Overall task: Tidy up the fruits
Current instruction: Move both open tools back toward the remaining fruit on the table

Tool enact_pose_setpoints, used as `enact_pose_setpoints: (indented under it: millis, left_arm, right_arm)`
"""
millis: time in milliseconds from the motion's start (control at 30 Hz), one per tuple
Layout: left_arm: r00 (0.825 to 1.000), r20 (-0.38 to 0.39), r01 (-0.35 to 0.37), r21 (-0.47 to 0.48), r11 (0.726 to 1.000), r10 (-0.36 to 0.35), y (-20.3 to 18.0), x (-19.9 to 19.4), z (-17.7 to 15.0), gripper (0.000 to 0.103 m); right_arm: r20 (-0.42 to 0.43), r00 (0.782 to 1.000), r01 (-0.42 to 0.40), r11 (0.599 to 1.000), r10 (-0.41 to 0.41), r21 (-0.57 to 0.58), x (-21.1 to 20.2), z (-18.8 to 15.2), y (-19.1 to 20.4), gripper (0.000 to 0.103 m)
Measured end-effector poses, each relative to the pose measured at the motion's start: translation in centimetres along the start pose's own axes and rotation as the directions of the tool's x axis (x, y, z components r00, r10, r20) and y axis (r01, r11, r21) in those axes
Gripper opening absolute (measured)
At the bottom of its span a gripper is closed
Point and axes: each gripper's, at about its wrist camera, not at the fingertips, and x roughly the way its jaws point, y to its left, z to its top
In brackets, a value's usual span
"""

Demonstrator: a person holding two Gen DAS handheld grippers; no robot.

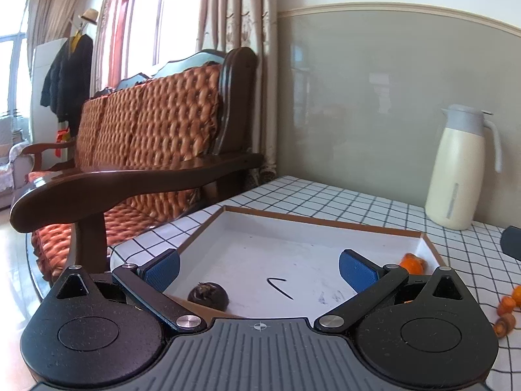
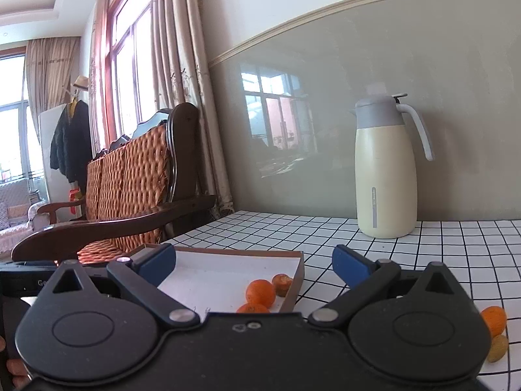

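Table: checked black-on-white tablecloth [image 2: 325, 238] carries everything; tall cream thermos jug with grey lid [image 2: 386, 176] stands at the far edge by the wall, clear of the work area.
Tray: shallow white tray with brown rim [image 1: 312, 220] sits toward the table's left edge, likely the collecting place for the fruit.
Left gripper [image 1: 259, 265]: blue-padded jaws spread wide, holding nothing, hovering over the tray's near edge.
Right gripper [image 2: 254, 260]: jaws wide, empty, straddling the tray's right rim.
Sorted fruit: small orange citrus [image 2: 260, 291] clustered in the tray's right corner.
Unsorted fruit: loose orange fruit [image 2: 495, 321] on the cloth, right of the tray.
Left view only: dark brown round fruit [image 1: 210, 295] in the tray's near-left corner.
Right view only: a yellowish fruit [image 2: 497, 348] just beside the loose orange one.
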Motion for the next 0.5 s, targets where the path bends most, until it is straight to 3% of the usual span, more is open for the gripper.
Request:
enact_pose_setpoints:
  millis: [500]
  left_arm:
    - [0.992, -0.014, 0.123, 0.051, 0.991, -0.122, -3.8, -3.0, -1.1, 0.103]
  right_arm:
    - [-0.047, 0.999, 0.021, 1.000, -0.021, -0.003, -3.5, -0.4, -2.8, 0.097]
